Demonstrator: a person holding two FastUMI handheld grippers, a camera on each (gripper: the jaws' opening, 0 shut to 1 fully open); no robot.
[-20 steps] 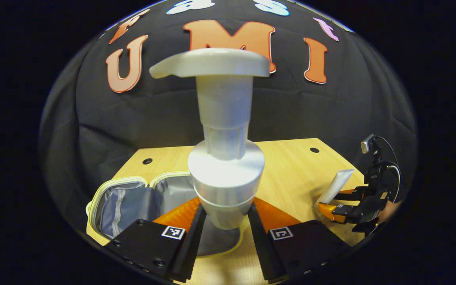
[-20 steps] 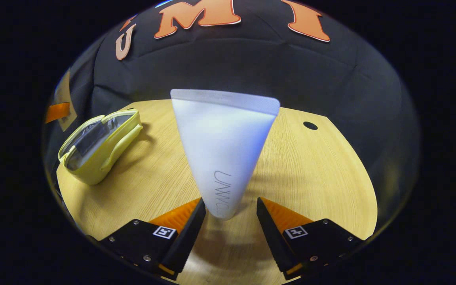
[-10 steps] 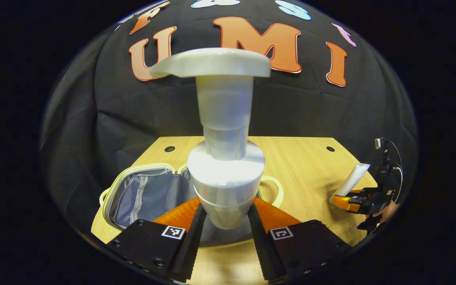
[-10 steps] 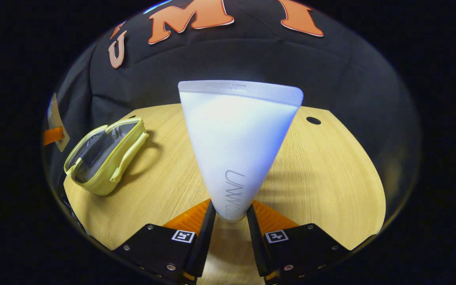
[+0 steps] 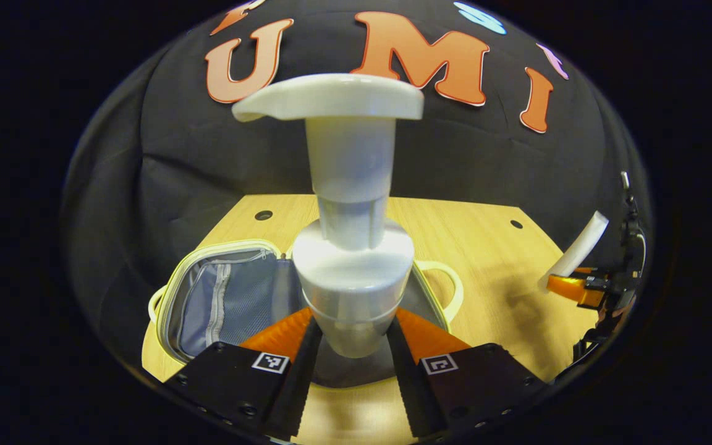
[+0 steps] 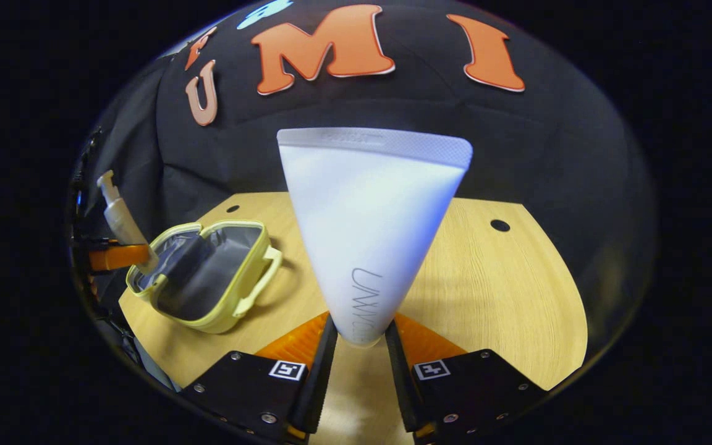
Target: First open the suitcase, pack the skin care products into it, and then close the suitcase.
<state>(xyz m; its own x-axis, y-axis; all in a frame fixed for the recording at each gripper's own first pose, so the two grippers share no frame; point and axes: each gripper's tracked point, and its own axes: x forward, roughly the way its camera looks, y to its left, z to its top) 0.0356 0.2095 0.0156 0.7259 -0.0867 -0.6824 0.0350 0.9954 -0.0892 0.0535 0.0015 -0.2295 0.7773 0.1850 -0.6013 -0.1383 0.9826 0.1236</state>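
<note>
- Suitcase (image 6: 207,278): small, pale-yellow shell, grey fabric lining, lid open; lies on the tabletop (image 6: 504,296), left of and beyond the right jaws, just under the left jaws.
- Pump bottle (image 5: 353,259): glossy white plastic, held upright by the left gripper (image 5: 350,352); since a second ago carried over the open case. Drop-in looks near.
- Tube (image 6: 371,210): matte white, crimped end up; the right gripper (image 6: 359,358) has closed on its lower end and lifted it off the wood-grain tabletop.
</note>
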